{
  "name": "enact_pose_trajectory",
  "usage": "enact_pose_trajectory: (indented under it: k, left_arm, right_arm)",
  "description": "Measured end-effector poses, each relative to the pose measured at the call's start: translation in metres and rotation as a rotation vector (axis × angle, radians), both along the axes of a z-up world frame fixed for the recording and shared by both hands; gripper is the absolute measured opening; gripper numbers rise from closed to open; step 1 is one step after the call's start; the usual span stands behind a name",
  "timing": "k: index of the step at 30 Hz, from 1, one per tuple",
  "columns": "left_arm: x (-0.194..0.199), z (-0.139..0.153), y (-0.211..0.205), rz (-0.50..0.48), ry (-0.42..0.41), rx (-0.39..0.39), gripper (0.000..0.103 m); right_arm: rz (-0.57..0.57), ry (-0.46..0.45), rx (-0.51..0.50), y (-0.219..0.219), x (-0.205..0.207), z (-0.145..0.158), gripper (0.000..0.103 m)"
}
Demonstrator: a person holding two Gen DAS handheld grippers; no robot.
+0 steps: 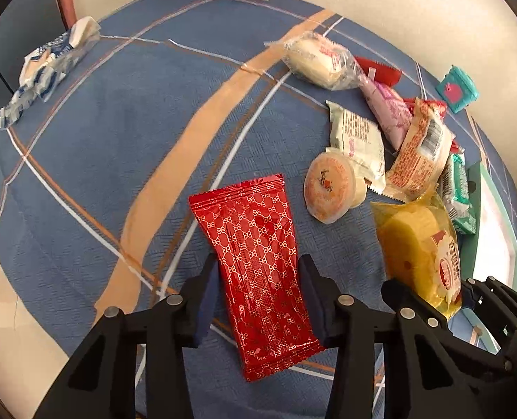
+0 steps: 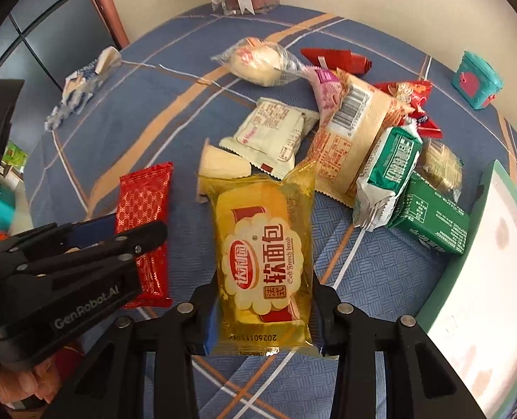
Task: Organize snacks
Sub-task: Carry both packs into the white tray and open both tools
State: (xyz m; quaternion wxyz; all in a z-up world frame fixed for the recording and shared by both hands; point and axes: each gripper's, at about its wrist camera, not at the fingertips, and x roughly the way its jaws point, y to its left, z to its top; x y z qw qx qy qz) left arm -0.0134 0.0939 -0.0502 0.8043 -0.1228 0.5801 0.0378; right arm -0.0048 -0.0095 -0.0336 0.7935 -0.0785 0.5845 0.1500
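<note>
1. Left hand-held gripper (image 1: 258, 300), bottom centre of its view: pads pressed on both long edges of the red pack (image 1: 258, 272), clamped at mid-length.
2. Right hand-held gripper (image 2: 263, 317), bottom centre of its own view: closed on the yellow bread pack (image 2: 262, 255), pads squeezing its lower sides, top end jutting toward the pile.
3. Both packs low over the blue tabletop (image 1: 101, 146); hard to tell whether quite clear of the cloth.
4. Rest of the snacks heaped centre-right: jelly cup (image 1: 332, 188), white sachet (image 2: 272, 132), green packs (image 2: 391, 171).
5. Tray (image 2: 485, 244) at the right edge, likely the drop spot.
6. Advice: lift straight, keep the squeeze light on the soft bread, hold the two grippers apart, carry clear of the heap.
</note>
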Motion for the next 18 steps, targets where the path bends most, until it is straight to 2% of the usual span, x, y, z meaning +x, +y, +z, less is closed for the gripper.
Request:
enact_pose_trajectory:
  k: [10, 18]
  left_arm:
    - [-0.005, 0.051, -0.014, -0.017, -0.082, 0.019, 0.047]
    - [0.011, 0.085, -0.067, -0.118, -0.134, 0.036, 0.047]
  right_arm:
    - [-0.098, -0.092, 0.081, -0.035, -0.007, 0.048, 0.042]
    - [-0.348, -0.111, 0.12, -0.113, -0.002, 0.072, 0.042]
